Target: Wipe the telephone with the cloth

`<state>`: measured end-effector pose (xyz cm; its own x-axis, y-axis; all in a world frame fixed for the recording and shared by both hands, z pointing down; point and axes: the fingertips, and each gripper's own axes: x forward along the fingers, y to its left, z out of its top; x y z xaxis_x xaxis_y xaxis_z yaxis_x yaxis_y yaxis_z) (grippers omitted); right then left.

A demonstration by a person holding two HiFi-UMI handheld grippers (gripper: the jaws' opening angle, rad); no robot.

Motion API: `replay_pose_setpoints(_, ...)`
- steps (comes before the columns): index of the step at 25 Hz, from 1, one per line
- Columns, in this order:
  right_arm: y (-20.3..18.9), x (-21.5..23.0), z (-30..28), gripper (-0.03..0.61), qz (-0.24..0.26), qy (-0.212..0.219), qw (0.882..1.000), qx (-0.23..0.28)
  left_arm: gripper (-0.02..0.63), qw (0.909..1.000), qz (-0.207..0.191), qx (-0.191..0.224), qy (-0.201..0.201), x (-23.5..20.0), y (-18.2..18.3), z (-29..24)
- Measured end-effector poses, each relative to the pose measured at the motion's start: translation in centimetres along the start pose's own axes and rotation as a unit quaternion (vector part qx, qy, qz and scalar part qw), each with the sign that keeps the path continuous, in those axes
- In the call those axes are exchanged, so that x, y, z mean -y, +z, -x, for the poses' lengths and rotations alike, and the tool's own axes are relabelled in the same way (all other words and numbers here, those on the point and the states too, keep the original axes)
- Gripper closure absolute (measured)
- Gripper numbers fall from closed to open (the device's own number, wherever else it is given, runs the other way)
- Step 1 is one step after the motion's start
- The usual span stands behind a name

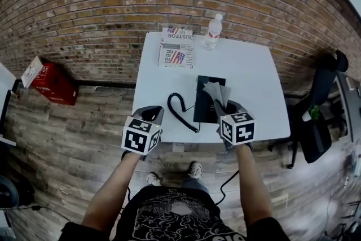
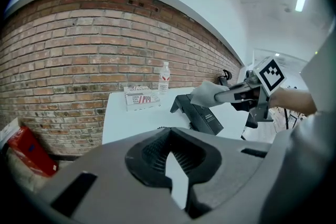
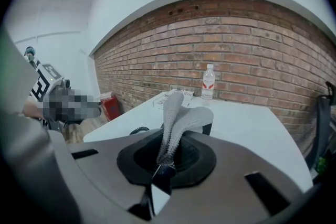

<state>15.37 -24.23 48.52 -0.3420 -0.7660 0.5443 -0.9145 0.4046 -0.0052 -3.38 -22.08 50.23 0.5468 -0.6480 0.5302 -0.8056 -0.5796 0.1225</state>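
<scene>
- The person's two forearms are reaching forward from the body, the left one (image 1: 113, 189) holding the left tongs (image 1: 152, 114) at the near edge of the tabletop (image 1: 251, 73), jaws pressing together on nothing.
- The right tongs (image 1: 219, 105) are hovering over the black telephone (image 1: 202, 107), jaws clamping the grey cloth (image 1: 215, 90), which is fanning out ahead of them.
- The telephone is lying mid-tabletop, its coiled cord (image 1: 179, 109) curling at its left.
</scene>
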Motion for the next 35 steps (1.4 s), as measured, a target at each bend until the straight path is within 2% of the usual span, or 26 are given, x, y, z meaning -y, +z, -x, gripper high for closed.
replay_pose_setpoints(7,4.2,3.3,-1.4,0.568,0.040,0.016,0.999,0.015,0.607,0.9996,0.017,0.008,0.023,0.0,1.9,-2.2)
replay_pose_setpoints(15,6.5,5.7,-4.7,0.568,0.088,0.046,0.995,-0.001,0.607,0.9981,0.033,0.018,0.048,-0.5,3.5,-4.4)
replay_pose_setpoints(19,6.3,6.1,-6.8,0.568,0.112,0.073,0.991,-0.025,0.607,0.9972,0.041,0.021,0.060,-0.8,3.9,-5.2)
replay_pose_setpoints(24,5.0,5.9,-9.0,0.568,0.146,0.119,0.979,-0.080,0.607,0.9960,0.048,0.026,0.070,-1.4,4.2,-5.8)
replay_pose_setpoints(29,3.9,5.5,-10.2,0.568,0.145,0.150,0.971,-0.117,0.607,0.9949,0.059,0.026,0.078,-1.9,3.9,-5.8)
replay_pose_setpoints(35,3.5,4.8,-11.0,0.568,0.133,0.188,0.964,-0.134,0.607,0.9930,0.071,0.029,0.090,-2.8,3.3,-5.4)
